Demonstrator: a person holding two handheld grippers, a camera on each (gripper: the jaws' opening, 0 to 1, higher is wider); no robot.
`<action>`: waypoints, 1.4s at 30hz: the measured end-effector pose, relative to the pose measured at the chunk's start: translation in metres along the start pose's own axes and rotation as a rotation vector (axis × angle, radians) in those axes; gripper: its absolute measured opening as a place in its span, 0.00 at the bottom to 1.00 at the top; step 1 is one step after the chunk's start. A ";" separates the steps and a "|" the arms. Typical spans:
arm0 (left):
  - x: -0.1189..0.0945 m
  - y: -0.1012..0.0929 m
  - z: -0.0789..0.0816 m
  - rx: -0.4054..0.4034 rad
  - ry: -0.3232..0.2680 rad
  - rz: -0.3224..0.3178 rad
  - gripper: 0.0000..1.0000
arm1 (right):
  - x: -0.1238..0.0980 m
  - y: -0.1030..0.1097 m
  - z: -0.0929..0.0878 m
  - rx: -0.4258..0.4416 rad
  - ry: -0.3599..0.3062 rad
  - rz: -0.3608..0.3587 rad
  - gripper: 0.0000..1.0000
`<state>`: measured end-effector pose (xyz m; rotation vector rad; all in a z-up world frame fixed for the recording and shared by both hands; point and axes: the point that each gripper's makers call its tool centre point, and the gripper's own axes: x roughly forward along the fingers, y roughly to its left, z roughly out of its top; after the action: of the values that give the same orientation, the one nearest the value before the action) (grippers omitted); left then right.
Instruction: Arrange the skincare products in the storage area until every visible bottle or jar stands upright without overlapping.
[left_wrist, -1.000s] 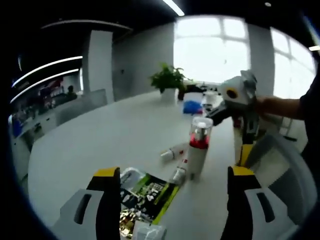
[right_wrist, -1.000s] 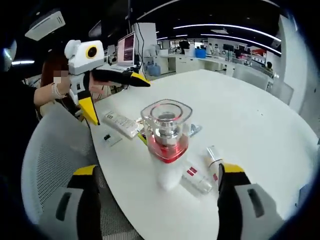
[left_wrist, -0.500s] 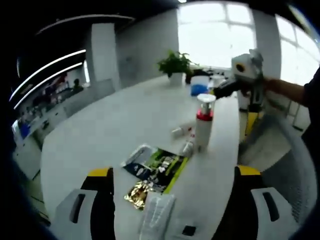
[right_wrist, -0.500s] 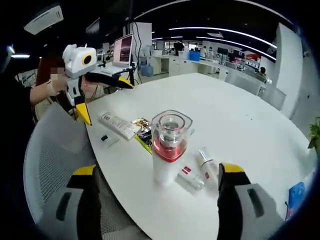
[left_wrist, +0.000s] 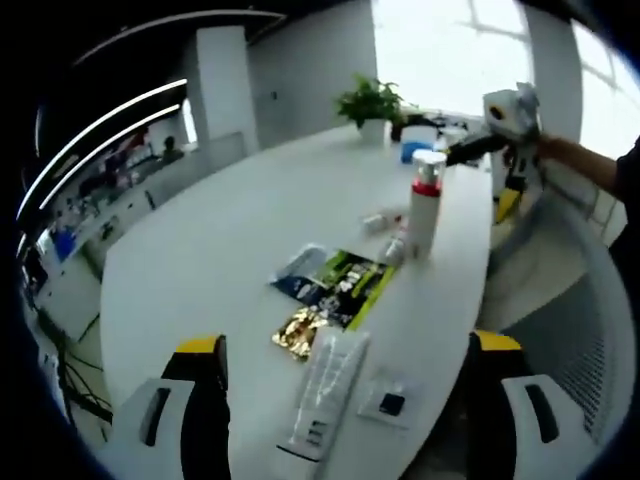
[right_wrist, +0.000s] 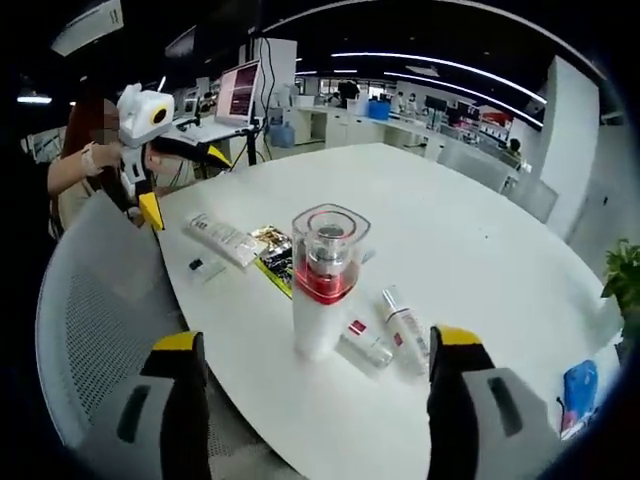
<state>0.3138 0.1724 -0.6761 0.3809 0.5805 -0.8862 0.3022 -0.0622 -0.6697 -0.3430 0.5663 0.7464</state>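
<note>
A tall white bottle (left_wrist: 425, 205) with a red band and a clear cap stands upright near the table's edge. Two small white tubes (left_wrist: 390, 232) lie on their sides at its foot. In the right gripper view the same bottle (right_wrist: 320, 280) stands between my jaws, with one lying tube (right_wrist: 403, 318) and a shorter one (right_wrist: 365, 343) to its right. My left gripper (left_wrist: 348, 343) is open, well back from the bottle. My right gripper (right_wrist: 317, 342) is open too, with nothing held. Each gripper appears in the other's view: the right gripper (left_wrist: 478, 184) and the left gripper (right_wrist: 182, 181).
Green and gold sachets (left_wrist: 335, 295), a long white tube (left_wrist: 325, 390) and a small white card (left_wrist: 388, 403) lie on the white table (left_wrist: 230, 230). A potted plant (left_wrist: 372, 100) and a blue pack (left_wrist: 415, 150) sit at the far end. A grey mesh chair (right_wrist: 90, 300) stands by the table's edge.
Both grippers have drawn back from the bottle, which looks smaller in both views. More of the table and the long white tube have come into the left gripper view. The bottle and tubes have not moved.
</note>
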 end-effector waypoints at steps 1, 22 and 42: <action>0.000 0.000 -0.003 -0.002 0.009 -0.003 0.97 | 0.000 -0.002 0.002 0.009 -0.014 -0.008 0.85; 0.018 0.008 -0.033 0.056 0.160 -0.062 0.85 | 0.000 0.001 -0.007 0.015 -0.014 -0.013 0.66; 0.048 0.018 -0.057 0.110 0.305 -0.131 0.48 | 0.007 -0.005 -0.012 0.038 -0.002 -0.008 0.59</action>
<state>0.3347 0.1838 -0.7489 0.5892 0.8462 -0.9958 0.3056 -0.0673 -0.6832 -0.3092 0.5764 0.7269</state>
